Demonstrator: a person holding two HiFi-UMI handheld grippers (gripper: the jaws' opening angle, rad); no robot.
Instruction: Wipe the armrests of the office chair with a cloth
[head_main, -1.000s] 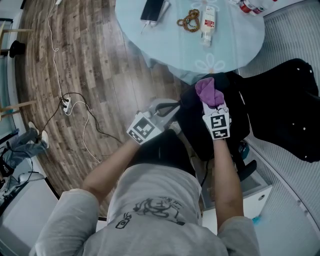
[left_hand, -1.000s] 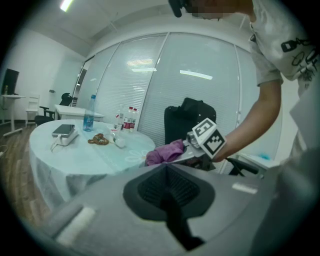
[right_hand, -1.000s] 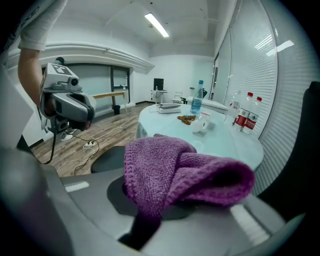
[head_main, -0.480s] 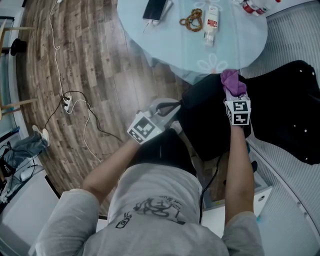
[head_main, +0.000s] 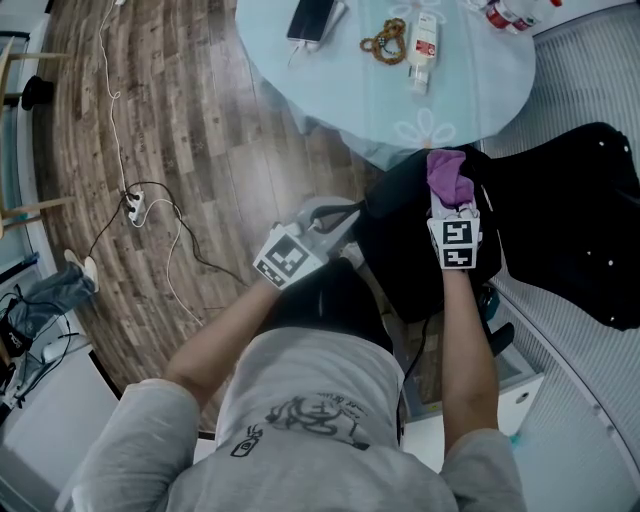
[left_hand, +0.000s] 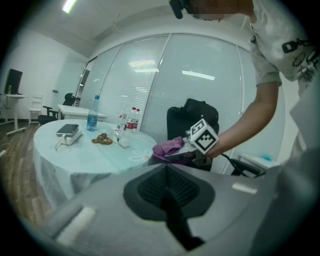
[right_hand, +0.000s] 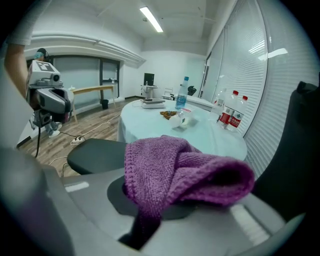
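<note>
The black office chair (head_main: 410, 250) stands beside the round table, its backrest (head_main: 570, 220) to the right. My right gripper (head_main: 447, 202) is shut on a purple knitted cloth (head_main: 448, 176), which lies on the chair's top far edge, close to the table. In the right gripper view the cloth (right_hand: 185, 170) bulges over the jaws and hides what is under it; a black chair pad (right_hand: 95, 152) lies to the left. My left gripper (head_main: 335, 213) is shut on nothing, at the chair's left edge. Whether it touches the chair I cannot tell.
The round table (head_main: 340, 90) with its pale blue cover holds a phone (head_main: 305, 18), a small bottle (head_main: 418, 45) and a bead string (head_main: 380, 40). A power strip (head_main: 130, 208) with cables lies on the wood floor. A white box (head_main: 500, 385) stands below the chair.
My right gripper swung the purple cloth to the right along the chair, then came partway back left. The left gripper has stayed where it was.
</note>
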